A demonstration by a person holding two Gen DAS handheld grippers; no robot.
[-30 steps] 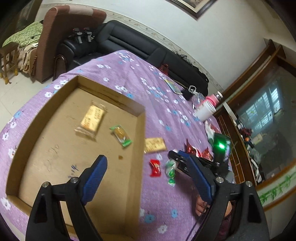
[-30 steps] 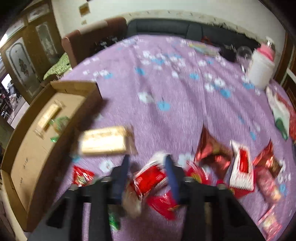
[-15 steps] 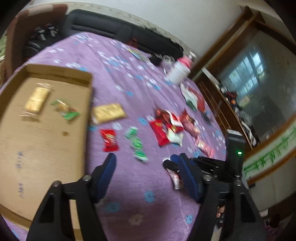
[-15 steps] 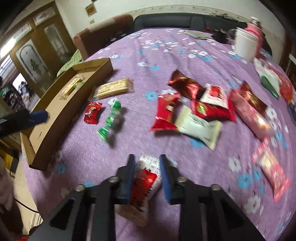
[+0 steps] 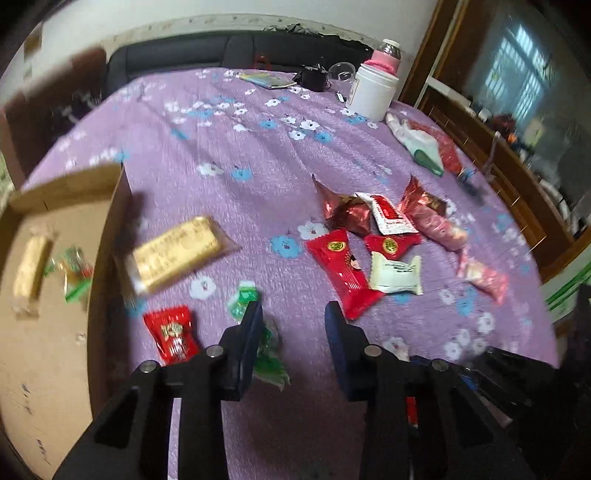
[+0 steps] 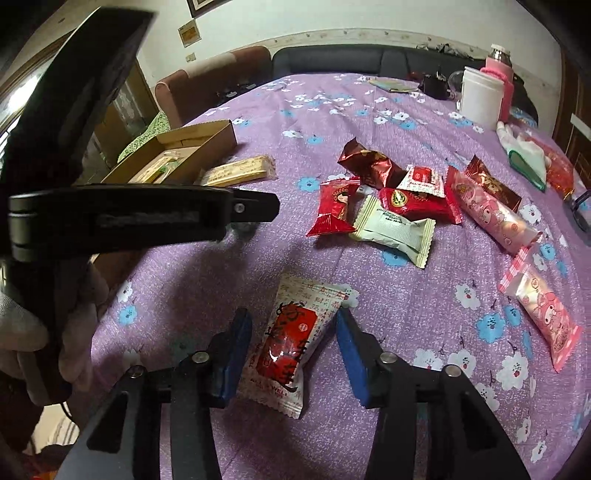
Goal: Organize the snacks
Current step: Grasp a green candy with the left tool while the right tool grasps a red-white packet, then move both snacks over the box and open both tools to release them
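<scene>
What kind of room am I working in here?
Most likely a home living room: a black sofa behind the table's purple flowered cloth, a brown armchair, and a framed picture on the wall.

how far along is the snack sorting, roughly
Early. Two snacks lie in the cardboard box: a yellow bar and a green-wrapped sweet. The right gripper straddles a white-and-red packet lying on the tablecloth, pads apart from it. The left gripper, jaws just closing, holds nothing. Left: the gold bar, small red candy, green candies and the pile.
</scene>
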